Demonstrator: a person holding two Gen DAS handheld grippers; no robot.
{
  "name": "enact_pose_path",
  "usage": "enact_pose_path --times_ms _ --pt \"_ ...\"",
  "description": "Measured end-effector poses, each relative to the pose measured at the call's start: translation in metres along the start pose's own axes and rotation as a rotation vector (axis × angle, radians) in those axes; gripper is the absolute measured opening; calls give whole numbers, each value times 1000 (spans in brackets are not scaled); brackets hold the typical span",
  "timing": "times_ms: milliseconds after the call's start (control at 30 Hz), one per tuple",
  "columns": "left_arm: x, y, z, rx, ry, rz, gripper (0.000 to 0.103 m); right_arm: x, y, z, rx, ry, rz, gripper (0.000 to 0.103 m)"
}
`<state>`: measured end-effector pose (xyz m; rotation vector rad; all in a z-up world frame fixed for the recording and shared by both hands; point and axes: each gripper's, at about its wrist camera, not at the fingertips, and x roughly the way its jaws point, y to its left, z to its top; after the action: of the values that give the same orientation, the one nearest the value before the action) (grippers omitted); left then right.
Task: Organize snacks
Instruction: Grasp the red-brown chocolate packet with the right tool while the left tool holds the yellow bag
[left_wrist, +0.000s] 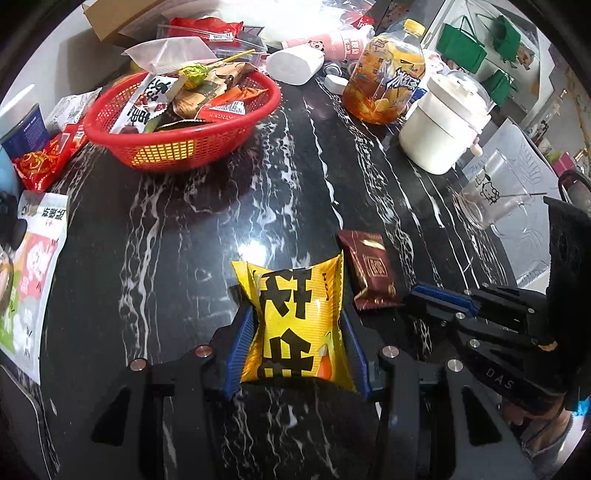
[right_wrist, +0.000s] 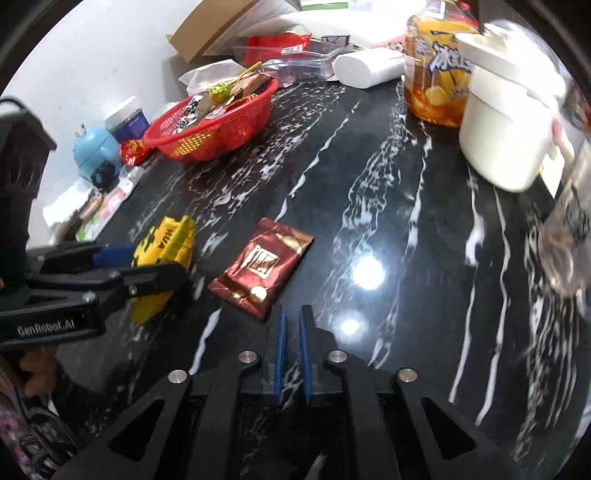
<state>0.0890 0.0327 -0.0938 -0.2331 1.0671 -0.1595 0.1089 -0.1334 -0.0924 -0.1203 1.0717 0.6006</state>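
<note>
Snacks half sorted: your left tool (left_wrist: 295, 325) grips the yellow foil packet (left_wrist: 295, 321); your right tool (right_wrist: 291, 347), closed empty, leaves the maroon foil packet (right_wrist: 262, 266) outside the red plastic basket (left_wrist: 177, 147).

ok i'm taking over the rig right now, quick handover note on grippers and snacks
Left gripper: shut on the yellow snack packet.
Right gripper: shut, empty, next to the brown snack packet.
Brown packet lies loose on the black marble table.
Done: red basket already holds several snacks.
Left: yellow packet into the basket, then likely the brown one.
</note>
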Motion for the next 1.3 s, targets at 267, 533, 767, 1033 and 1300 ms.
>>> enact_pose_path --times_ms 267,533,767,1033,1300 --pt "-10 6 1 12 -65 96 46 1 9 11 84 -55 40 63" --pt "-7 20 8 3 -86 161 46 18 21 29 121 -45 -32 63" --pt "-2 25 9 -4 -77 154 46 27 31 34 69 -36 -151 53" --pt "-5 21 8 2 -82 143 46 21 32 27 43 -62 -165 27" --pt "-18 12 8 17 -105 123 46 0 32 20 67 -92 -103 27"
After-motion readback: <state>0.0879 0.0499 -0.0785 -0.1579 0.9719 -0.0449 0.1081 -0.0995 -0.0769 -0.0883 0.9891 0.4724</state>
